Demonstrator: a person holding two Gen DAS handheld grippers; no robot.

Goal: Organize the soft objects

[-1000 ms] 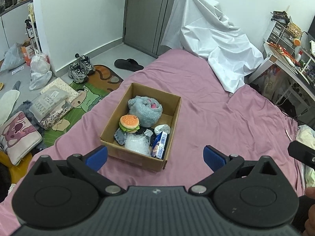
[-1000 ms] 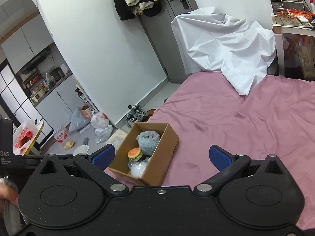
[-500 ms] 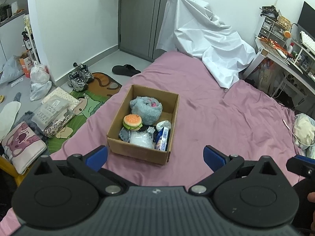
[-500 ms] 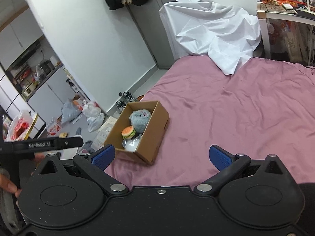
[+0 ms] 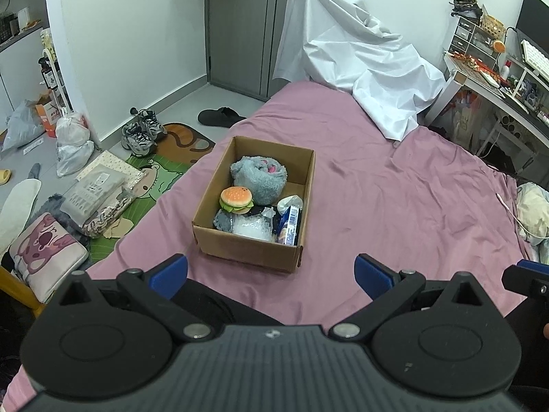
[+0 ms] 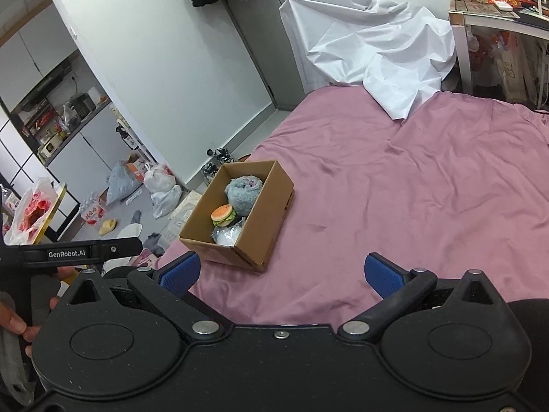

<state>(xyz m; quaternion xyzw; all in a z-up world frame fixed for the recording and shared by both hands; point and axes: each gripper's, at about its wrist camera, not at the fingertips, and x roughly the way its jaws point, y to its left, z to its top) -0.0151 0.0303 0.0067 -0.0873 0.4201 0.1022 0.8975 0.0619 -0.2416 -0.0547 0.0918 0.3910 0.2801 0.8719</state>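
An open cardboard box (image 5: pixel 247 249) (image 6: pixel 264 219) sits on the pink bed sheet (image 5: pixel 394 206) (image 6: pixel 411 189). Inside lie a grey fluffy plush (image 5: pixel 259 176) (image 6: pixel 243 192), a plush burger (image 5: pixel 236 199) (image 6: pixel 223 215), a white crinkly bag (image 5: pixel 252 228) (image 6: pixel 228 237) and a blue packet (image 5: pixel 290 228). My left gripper (image 5: pixel 271 271) hangs open above the bed, short of the box, holding nothing. My right gripper (image 6: pixel 281 273) is open too, farther back and to the right of the box, with empty fingers.
A white sheet (image 5: pixel 353 61) (image 6: pixel 374 65) drapes the far end of the bed. A cluttered desk (image 5: pixel 494 82) stands on the right. Shoes (image 5: pixel 140 132), bags (image 5: pixel 70 147) and a cushion (image 5: pixel 41 250) lie on the floor left. A hand (image 6: pixel 13 319) holds the left gripper's body.
Both grippers have drawn back and up from the box, so it looks smaller and more of the bed shows. The box's contents have not moved. Both stay open.
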